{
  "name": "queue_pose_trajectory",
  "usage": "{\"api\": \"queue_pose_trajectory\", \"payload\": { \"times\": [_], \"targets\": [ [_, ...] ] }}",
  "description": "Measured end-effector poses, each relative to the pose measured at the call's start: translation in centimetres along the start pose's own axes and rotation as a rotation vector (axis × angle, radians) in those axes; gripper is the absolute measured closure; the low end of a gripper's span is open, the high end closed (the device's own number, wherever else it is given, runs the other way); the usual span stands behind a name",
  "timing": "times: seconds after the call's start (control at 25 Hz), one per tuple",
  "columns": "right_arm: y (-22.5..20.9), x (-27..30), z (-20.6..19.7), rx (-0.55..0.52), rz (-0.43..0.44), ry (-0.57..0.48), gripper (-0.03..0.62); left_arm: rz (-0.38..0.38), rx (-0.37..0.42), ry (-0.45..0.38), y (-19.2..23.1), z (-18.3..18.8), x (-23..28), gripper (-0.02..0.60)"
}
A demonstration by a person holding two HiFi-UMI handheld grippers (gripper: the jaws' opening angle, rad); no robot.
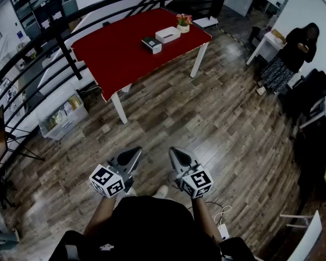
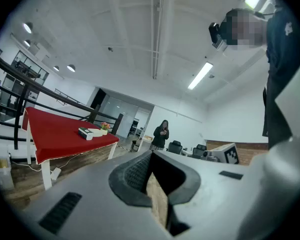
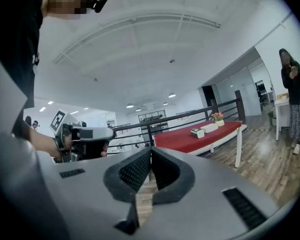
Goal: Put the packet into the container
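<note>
Head view: left tool (image 1: pixel 136 153), right tool (image 1: pixel 174 152) both closed, empty, over floor (image 1: pixel 223 118), far from red table (image 1: pixel 122 50).

Right gripper (image 3: pixel 151 150), jaws together, faces the red table (image 3: pixel 190 140).

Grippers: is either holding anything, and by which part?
Nothing is held. The left gripper and the right gripper are both shut and empty, well away from the red table.

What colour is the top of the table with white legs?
Red. The cloth-covered rectangular tabletop shows best in the head view.
</note>
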State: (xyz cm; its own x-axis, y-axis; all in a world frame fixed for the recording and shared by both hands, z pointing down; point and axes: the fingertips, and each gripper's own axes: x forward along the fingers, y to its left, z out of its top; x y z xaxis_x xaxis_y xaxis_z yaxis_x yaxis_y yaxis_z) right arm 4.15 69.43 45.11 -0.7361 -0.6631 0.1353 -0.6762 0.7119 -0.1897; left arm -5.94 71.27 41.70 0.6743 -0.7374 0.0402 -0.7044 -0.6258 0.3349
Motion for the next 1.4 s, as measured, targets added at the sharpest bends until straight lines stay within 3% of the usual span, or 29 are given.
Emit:
{"api": "queue_pose_trajectory", "payload": {
  "times": [0.16, 0.36, 0.8, 1.16, 1.4],
  "targets": [
    [-2.7, -1.6, -0.7, 0.019, 0.013, 0.014, 0.572, 0.015, -0.006, -0.002, -1.6, -1.0, 2.2, 0.572],
    [-5.0, -2.1, -1.1, 0.032, 0.015, 0.011, 0.572, 0.043, 0.025, 0.058, -2.8, -2.5, 3.6, 0.572],
    [-8.4, 0.0, -0.2, 0.051, 0.02, -0.002, 0.572, 0.051, 0.05, 0.052, -0.9, -1.2, 6.7, 0.572],
    [-12.4, 7.6, 0.2, 0.053, 0.021, 0.036, 0.572, 0.075, 0.021, 0.033, 7.6, 0.5, 10.3, 0.572],
    [-15.5, 15.9, 3.8, 0.043, 0.003, 0.007, 0.572, 0.046, 0.02, 0.016, 15.5, 4.4, 14.1, 0.572]
  ]
}}
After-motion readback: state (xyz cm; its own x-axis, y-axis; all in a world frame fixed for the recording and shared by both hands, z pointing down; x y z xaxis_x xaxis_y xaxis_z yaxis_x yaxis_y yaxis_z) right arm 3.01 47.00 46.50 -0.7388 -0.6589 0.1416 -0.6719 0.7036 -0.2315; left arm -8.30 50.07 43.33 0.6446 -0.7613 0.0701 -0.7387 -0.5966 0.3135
